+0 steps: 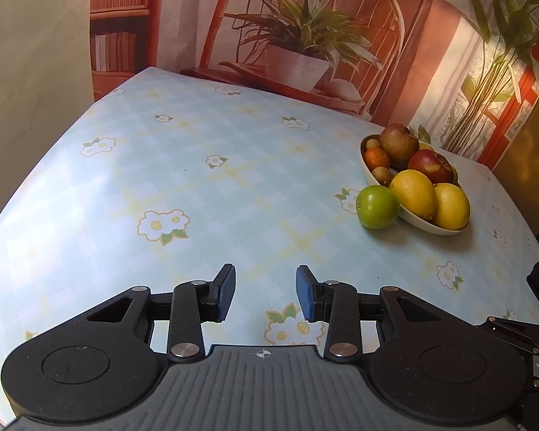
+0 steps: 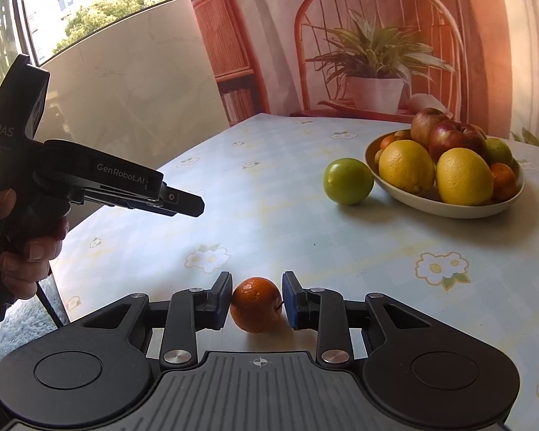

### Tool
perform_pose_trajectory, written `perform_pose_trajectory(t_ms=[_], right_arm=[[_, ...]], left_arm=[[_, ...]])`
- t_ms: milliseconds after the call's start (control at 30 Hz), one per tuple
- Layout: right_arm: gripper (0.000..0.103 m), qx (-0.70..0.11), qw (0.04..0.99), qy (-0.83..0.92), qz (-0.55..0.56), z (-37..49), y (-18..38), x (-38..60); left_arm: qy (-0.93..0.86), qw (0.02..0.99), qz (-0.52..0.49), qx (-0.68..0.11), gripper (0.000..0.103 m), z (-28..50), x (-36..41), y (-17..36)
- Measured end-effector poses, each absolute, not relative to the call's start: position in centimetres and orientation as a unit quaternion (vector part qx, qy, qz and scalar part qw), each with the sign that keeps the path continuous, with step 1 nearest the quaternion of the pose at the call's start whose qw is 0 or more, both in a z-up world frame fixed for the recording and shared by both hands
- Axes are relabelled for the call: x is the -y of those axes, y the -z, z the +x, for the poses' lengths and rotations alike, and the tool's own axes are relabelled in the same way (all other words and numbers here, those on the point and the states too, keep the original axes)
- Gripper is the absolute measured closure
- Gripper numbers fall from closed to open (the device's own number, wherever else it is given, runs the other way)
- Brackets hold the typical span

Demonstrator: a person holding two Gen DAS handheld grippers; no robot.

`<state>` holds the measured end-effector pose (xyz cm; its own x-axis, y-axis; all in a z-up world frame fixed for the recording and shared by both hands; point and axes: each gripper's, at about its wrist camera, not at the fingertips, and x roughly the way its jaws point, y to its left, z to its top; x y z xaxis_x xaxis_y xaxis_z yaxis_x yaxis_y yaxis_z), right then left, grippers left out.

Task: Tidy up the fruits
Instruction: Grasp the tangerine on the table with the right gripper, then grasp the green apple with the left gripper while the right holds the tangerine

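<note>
A cream bowl (image 2: 460, 210) holds lemons (image 2: 463, 176), red apples (image 2: 454, 136) and small oranges; it also shows at the right in the left wrist view (image 1: 418, 221). A green apple (image 2: 348, 180) sits on the table against the bowl's left side, also in the left wrist view (image 1: 377, 207). A small orange (image 2: 257, 304) lies on the table between my right gripper's (image 2: 257, 300) pads; the left pad touches it and the right pad stands just off it. My left gripper (image 1: 266, 292) is open and empty above the tablecloth; it also shows at the left in the right wrist view (image 2: 190, 204).
The table (image 1: 197, 179) has a pale checked cloth with flower prints. A printed backdrop of a chair and potted plant (image 1: 305, 43) hangs behind it. A wall and window (image 2: 90, 10) lie to the left. The right gripper's edge (image 1: 521, 330) shows at lower right.
</note>
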<state>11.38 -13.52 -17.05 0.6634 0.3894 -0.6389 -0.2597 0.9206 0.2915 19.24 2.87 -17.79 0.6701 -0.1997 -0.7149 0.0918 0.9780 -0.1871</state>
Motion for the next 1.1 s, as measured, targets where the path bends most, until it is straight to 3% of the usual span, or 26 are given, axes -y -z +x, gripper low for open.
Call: perform_pose_trajectory(t_ms=[267,567,1100], right_arm=[[0.076,-0.345,0.932,-0.108,0.021,11.3,17.0,15.2],[0.067,-0.356,0.930,-0.093,0.024,10.9,18.3,16.1],[0.072,-0.350,0.931,-0.104,0.012,10.5,18.8,15.8]], left_arm=[[0.080,0.911,-0.068,-0.400,0.064,19.5,-2.5,17.5],[0.084,0.908,-0.063,-0.405,0.064,19.7,-1.9,17.8],[0.084,0.905,-0.064,-0.413,0.064,20.1,-1.5,18.2]])
